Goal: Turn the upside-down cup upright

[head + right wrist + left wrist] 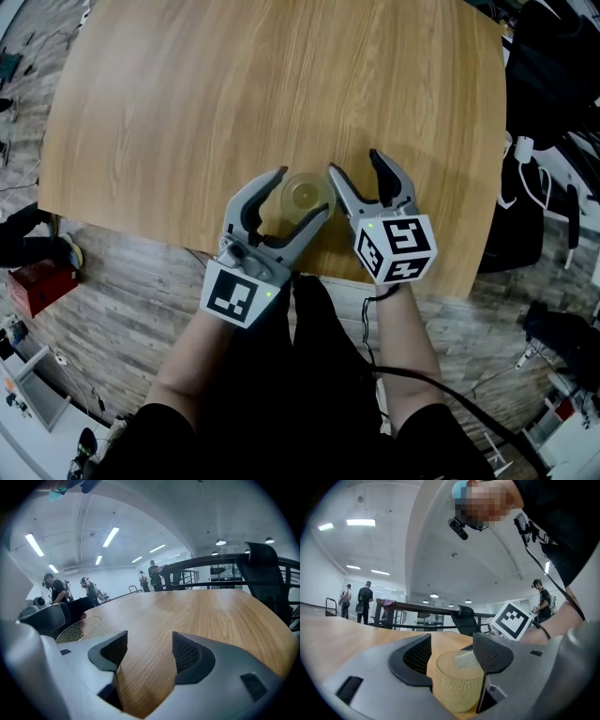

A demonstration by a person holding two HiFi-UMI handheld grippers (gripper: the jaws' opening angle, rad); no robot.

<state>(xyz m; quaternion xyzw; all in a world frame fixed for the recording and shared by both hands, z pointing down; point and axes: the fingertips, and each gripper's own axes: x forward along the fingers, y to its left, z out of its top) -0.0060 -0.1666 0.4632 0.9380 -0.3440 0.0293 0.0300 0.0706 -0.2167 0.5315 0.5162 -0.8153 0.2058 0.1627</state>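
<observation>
The cup (458,679) stood on the table (234,94) near its front edge, right between the jaws of my left tongs (304,191). Those jaws were drawn in round it, and as far as I could see both pads lay against its sides, so I took it as gripped. My right tongs (356,164) were just beside the cup on its right, jaws apart with only bare table between them. The cup rested on the wood and was not lifted or tipped. I could not tell for sure which end was up: it was a pale, dotted, see-through thing, and its top showed only as a round face. My reading was that the grasp was made and the turn itself was not yet done, so lifting, flipping and setting down were all left.
</observation>
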